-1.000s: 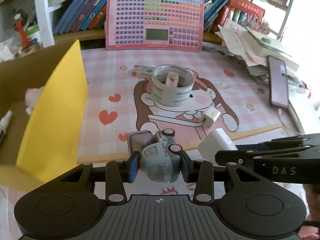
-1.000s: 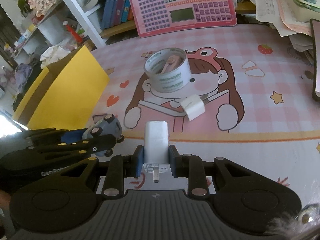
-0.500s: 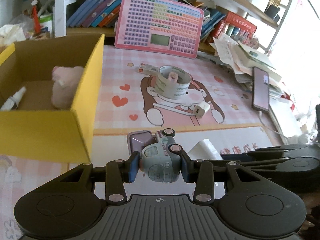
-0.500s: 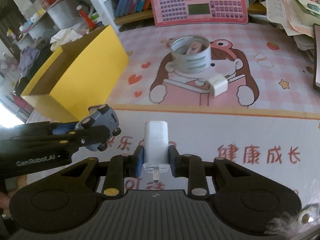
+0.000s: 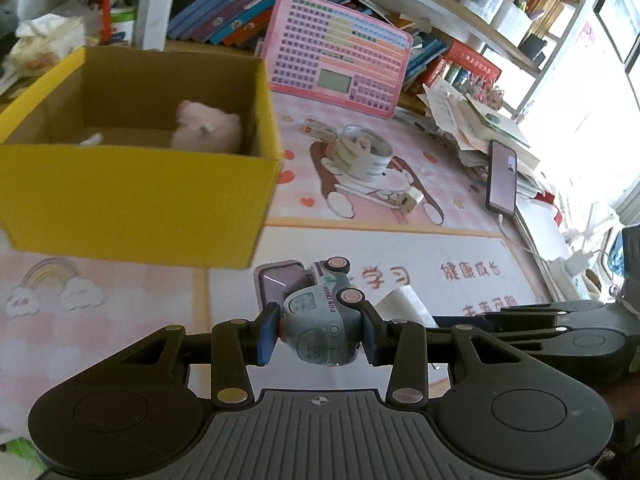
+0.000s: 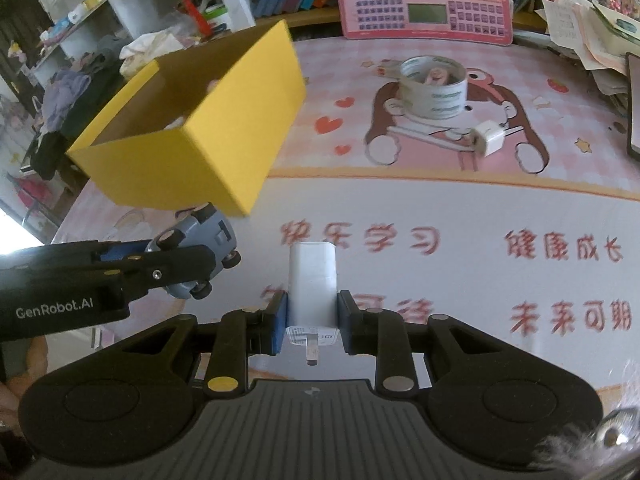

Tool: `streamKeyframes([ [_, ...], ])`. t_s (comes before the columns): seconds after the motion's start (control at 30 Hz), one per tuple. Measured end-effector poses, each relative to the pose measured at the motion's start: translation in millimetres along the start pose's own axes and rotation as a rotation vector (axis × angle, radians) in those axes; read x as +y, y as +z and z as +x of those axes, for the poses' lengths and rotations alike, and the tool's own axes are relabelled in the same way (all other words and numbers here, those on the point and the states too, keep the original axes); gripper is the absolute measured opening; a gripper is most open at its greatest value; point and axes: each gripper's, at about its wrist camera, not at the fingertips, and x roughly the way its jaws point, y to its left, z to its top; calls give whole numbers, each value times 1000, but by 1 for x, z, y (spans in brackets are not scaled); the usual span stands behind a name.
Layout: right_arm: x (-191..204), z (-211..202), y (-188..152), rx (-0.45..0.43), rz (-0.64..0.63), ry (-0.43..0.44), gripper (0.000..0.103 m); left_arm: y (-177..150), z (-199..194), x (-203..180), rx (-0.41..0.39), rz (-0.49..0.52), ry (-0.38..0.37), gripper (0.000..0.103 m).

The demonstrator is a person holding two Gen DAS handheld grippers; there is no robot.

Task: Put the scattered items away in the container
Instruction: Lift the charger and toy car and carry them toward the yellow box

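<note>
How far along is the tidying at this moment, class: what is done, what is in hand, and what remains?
Done: a pink plush toy lies inside the yellow box. In hand: the left gripper grips a toy truck; the right gripper grips a white charger. Left on the mat: a tape roll and a small white plug.

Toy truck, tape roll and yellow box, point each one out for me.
toy truck (image 5: pixel 320 330), left wrist view, on its blue cab.
tape roll (image 6: pixel 434 88), right wrist view, on its outer wall.
yellow box (image 5: pixel 132 204), left wrist view, on its near wall.
</note>
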Motion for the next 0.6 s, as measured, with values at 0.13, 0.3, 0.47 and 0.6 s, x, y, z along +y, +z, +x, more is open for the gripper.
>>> streamKeyframes([
  [0.13,26,-2,-11,-8,5,-7,25,-10,-18,18,3,-1,-11,40],
  [0.3,54,-3,-22,-17,7,-11,25,-22,-37,38,-4,-5,-20,40],
  [0.47,78,-2,-34,-23,11,-5,25,-31,-55,56,-13,-9,-22,40],
  [0.6,94,-1,-41,-32,13,-3,25,-38,-68,69,-23,-10,-25,40],
])
